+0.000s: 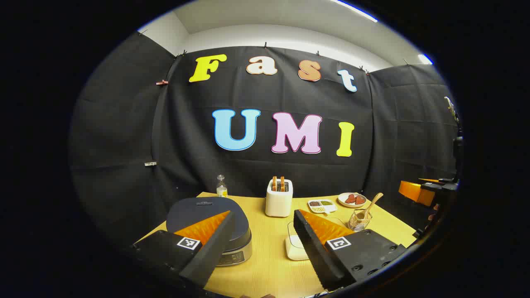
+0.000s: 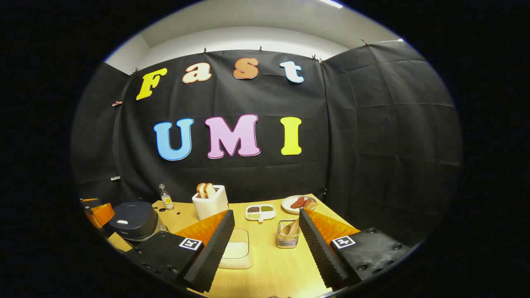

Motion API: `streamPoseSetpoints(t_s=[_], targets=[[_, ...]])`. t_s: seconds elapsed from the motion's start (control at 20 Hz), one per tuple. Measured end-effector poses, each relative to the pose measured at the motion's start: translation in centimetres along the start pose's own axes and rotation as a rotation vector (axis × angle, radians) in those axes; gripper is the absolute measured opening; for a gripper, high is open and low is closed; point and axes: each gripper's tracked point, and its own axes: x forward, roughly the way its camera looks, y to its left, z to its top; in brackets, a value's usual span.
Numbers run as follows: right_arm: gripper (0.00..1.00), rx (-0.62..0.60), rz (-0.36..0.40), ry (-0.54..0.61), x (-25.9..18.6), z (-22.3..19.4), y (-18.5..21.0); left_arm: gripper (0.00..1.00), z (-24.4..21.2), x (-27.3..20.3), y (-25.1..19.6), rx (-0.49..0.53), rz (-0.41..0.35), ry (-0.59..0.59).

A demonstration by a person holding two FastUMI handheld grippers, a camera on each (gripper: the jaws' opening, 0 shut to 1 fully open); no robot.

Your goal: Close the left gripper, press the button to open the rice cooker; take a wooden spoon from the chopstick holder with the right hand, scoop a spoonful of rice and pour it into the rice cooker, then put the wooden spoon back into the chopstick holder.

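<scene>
Both tools are held wide open and empty above the near tabletop. The closed rice cooker is seen just ahead of the left tool, slightly left. The wooden spoon, leaning right in the chopstick holder, is seen directly between the right tool's fingers.

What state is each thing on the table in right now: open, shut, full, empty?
Rice cooker: lid shut.
Toaster: bread slices standing in its slots.
Chopstick holder: wooden spoon inside, handle leaning out.
Left gripper: fingers open, holding nothing.
Right gripper: fingers open, holding nothing.
</scene>
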Motion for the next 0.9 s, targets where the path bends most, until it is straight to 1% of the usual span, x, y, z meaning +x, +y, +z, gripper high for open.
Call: streamPoseSetpoints(t_s=[0.05, 0.2, 0.3, 0.35, 0.4, 0.45, 0.5, 0.55, 0.9], targets=[[0.98, 0.001, -0.004, -0.005, 0.0, 0.2, -0.2, 0.95, 0.0, -0.1, 0.0, 0.0, -0.001, -0.001], [0.98, 0.008, -0.014, -0.008, -0.2, 0.2, -0.7, 0.95, 0.2, 0.0, 0.1, 0.011, -0.006, -0.006], [0.98, 0.01, -0.024, -0.008, -0.3, 0.3, -1.1, 0.95, 0.3, -0.1, 0.2, 0.019, -0.009, -0.01], [0.98, 0.011, -0.028, -0.009, -0.4, 0.4, -1.1, 0.92, 0.3, -0.2, 0.3, 0.026, -0.003, -0.012], [0.98, 0.009, -0.032, -0.008, -0.5, 0.4, -1.1, 0.95, 0.4, -0.3, 0.4, 0.029, -0.002, -0.012], [0.98, 0.007, -0.035, -0.007, -0.5, 0.3, -1.3, 0.95, 0.2, -0.4, 0.2, 0.026, -0.008, -0.01], [0.98, 0.005, -0.038, -0.004, -0.5, 0.2, -1.4, 0.92, 0.1, -0.4, 0.1, 0.022, -0.012, -0.008], [0.98, 0.004, -0.04, -0.002, -0.6, 0.2, -1.5, 0.95, -0.2, -0.5, 0.0, 0.019, -0.016, -0.005], [0.98, -0.002, -0.035, 0.004, -1.9, 0.1, -2.1, 0.95, -0.7, -0.6, 0.2, -0.002, -0.016, 0.016]])
